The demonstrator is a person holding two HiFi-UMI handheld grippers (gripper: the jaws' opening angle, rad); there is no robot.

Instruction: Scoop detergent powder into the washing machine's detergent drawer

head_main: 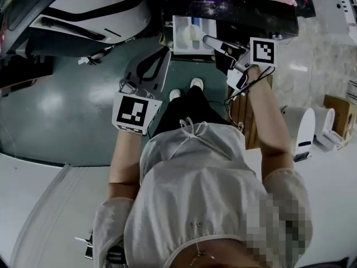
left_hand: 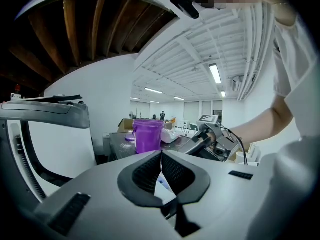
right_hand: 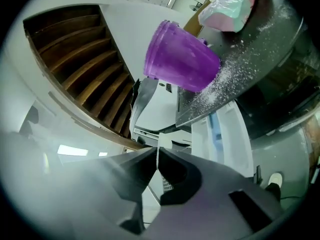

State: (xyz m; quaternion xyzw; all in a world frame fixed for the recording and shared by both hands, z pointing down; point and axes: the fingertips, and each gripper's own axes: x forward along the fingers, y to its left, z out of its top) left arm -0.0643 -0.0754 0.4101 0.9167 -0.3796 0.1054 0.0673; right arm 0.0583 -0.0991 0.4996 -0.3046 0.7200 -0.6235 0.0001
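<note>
The white detergent drawer [head_main: 187, 35] stands pulled out of the machine's front, with a blue insert; the right gripper view shows the drawer [right_hand: 225, 134] from above. On the dark machine top [right_hand: 250, 49], dusted with spilled powder, stand a purple bucket [right_hand: 182, 56] and a pink detergent bag [right_hand: 230, 6]. My right gripper [head_main: 207, 38] hovers at the drawer's right edge, jaws shut with nothing visible between them. My left gripper [head_main: 164, 53] hangs lower left of the drawer, over the floor, jaws also shut and empty. From the left gripper view I see the bucket [left_hand: 147, 135] and the right gripper [left_hand: 212, 140].
A large white curved machine part [head_main: 89, 7] sits at the upper left. The teal floor [head_main: 61, 105] spreads left of the person's shoes [head_main: 196, 83]. White appliances [head_main: 301, 128] and a cardboard box [head_main: 337, 113] stand at the right. A wooden stair underside [right_hand: 75, 59] is overhead.
</note>
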